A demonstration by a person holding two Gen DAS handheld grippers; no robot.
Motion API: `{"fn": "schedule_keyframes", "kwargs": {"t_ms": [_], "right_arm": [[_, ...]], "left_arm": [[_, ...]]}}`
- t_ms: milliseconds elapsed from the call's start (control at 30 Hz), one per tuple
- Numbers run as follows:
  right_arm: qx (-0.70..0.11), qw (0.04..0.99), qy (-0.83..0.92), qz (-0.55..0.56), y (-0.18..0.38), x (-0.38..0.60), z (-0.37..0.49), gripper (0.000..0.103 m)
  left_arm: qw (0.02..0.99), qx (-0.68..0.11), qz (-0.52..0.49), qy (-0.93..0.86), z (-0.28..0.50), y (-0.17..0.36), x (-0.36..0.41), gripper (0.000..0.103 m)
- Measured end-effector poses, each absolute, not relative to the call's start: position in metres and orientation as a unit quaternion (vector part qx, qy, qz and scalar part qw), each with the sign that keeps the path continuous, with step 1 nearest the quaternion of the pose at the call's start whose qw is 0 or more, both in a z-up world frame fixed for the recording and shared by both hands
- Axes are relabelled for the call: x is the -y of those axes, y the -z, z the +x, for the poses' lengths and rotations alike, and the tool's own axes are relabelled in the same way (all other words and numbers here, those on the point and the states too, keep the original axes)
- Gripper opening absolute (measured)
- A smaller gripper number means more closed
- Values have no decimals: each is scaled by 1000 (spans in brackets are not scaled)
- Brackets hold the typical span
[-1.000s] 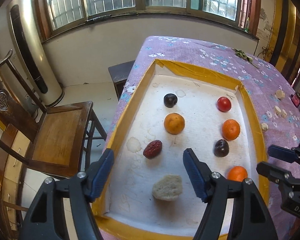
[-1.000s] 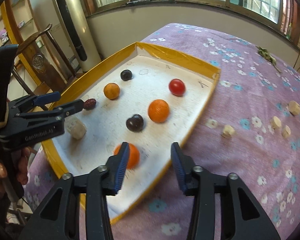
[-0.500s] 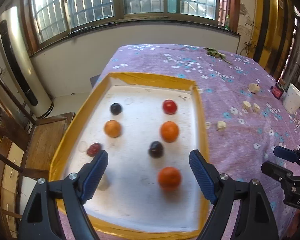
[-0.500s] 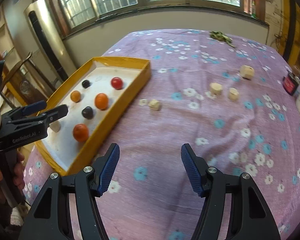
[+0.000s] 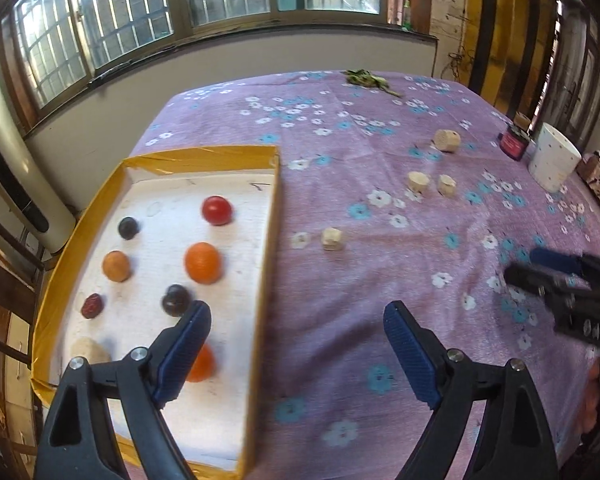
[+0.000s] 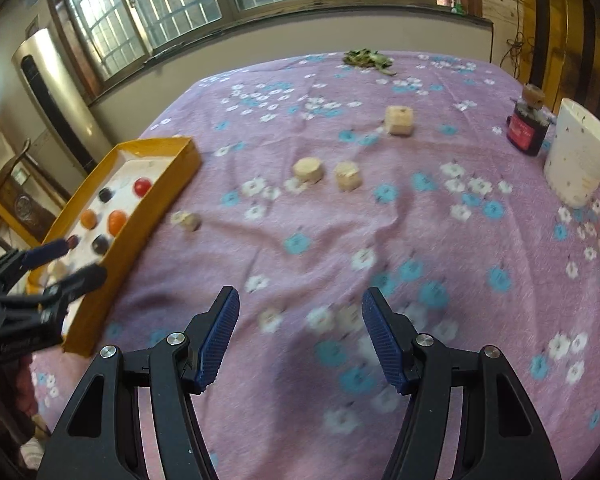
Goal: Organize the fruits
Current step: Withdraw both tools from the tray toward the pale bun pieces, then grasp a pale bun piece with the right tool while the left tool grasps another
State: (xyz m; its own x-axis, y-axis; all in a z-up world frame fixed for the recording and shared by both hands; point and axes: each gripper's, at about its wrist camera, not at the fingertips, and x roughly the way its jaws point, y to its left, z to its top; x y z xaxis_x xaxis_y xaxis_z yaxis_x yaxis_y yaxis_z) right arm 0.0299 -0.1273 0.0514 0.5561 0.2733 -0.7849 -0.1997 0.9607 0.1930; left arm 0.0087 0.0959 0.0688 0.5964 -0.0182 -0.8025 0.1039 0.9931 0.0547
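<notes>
Fruits sit in two rows inside the yellow tray (image 5: 277,216), while both the left gripper (image 5: 296,344) and right gripper (image 6: 300,332) hang spread and empty over the purple cloth (image 6: 380,240). Jaws on the left have just been opening with nothing between them. Trouble, I reckon, could come from the pale chunks (image 6: 348,176) scattered well apart: round bits may roll off under a hasty pinch.

Your left gripper's finger (image 5: 182,354) covers half the near orange (image 5: 201,364), right gripper (image 5: 556,276) motion-blurred at frame edge, pale lump (image 5: 87,350) in tray corner unidentifiable, cloth (image 6: 340,320) smeared.
</notes>
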Motion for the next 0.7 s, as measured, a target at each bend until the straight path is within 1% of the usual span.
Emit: {"fn": "schedule_keyframes", "kwargs": {"t_ms": [200,367,400,500,533,600,633,667,700], "right_arm": [[-451,881,-135,40,-42,149,92,63],[-448,879,-162,-11,-27,135,130,63],[-449,877,-169,-17,-24,133,135,62],[-456,869,-189,-28,-15,129,148,53],[-458,868,-192,-31,-13,129,151,44],[-453,868,-201,-32,-9,132,155,36],[-452,867,-208,-32,-8,132,157,28],[-448,867,-215,-34,-8,132,158,23],[-446,866,-221,-38,-7,131,157,23]], "left_arm": [[884,-463,53,45,18,-64,-73,90],[880,-469,61,41,30,-63,-61,90],[880,-469,60,41,32,-63,-59,90],[878,-473,61,39,38,-63,-54,90],[877,-474,61,39,41,-62,-53,90],[876,-476,63,41,47,-61,-49,90],[875,-478,63,42,51,-61,-46,90],[875,-478,63,44,55,-61,-43,90],[874,-479,62,45,61,-60,-40,90]]}}
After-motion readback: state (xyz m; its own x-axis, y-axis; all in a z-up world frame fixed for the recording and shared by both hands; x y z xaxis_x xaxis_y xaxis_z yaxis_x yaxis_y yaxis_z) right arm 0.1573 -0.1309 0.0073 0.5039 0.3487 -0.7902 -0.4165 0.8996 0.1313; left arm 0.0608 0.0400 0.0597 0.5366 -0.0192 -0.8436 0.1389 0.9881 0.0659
